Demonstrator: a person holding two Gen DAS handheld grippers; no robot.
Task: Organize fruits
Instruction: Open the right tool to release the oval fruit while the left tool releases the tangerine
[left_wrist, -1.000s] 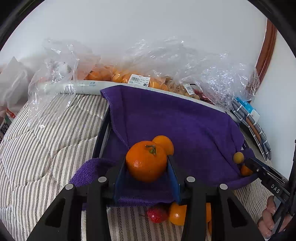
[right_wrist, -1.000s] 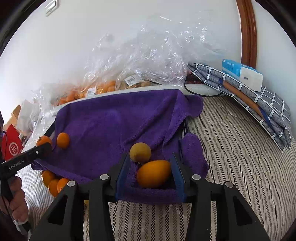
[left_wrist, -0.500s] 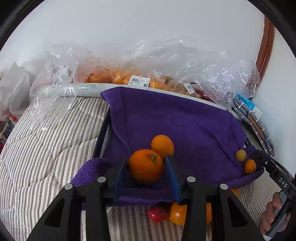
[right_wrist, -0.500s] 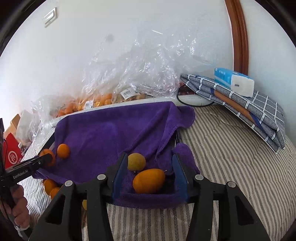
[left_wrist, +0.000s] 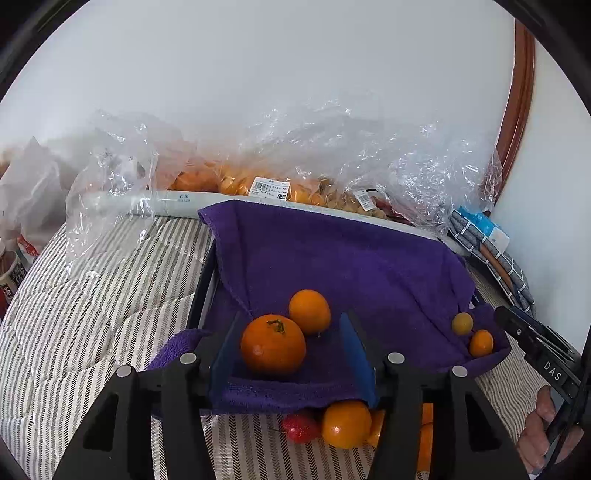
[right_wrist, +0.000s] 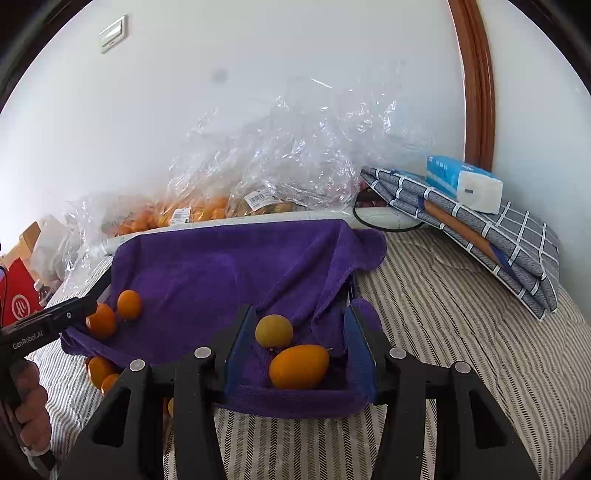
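A purple towel (left_wrist: 351, 266) lies over a black-framed tray. My left gripper (left_wrist: 291, 332) hovers at the towel's near left corner, its jaws opening. A stemmed orange (left_wrist: 273, 349) rests on the cloth between the blue pads with a gap on each side, and a smaller orange (left_wrist: 309, 311) sits just behind it. My right gripper (right_wrist: 298, 325) stands open at the near right corner around an oval orange fruit (right_wrist: 299, 366), touching neither pad. A yellow fruit (right_wrist: 274, 331) lies behind that. Each gripper's tip shows in the other's view.
A strawberry (left_wrist: 301, 428) and several oranges (left_wrist: 345, 424) lie on the striped bedding under the towel's front edge. Clear bags of fruit (left_wrist: 258, 184) line the wall. Folded checked cloth with a tissue pack (right_wrist: 465, 182) sits at the right. A hand (right_wrist: 33, 406) holds the left gripper.
The left jaws have spread apart off the stemmed orange, which now lies free on the towel. The right jaws widened slightly away from the oval fruit.
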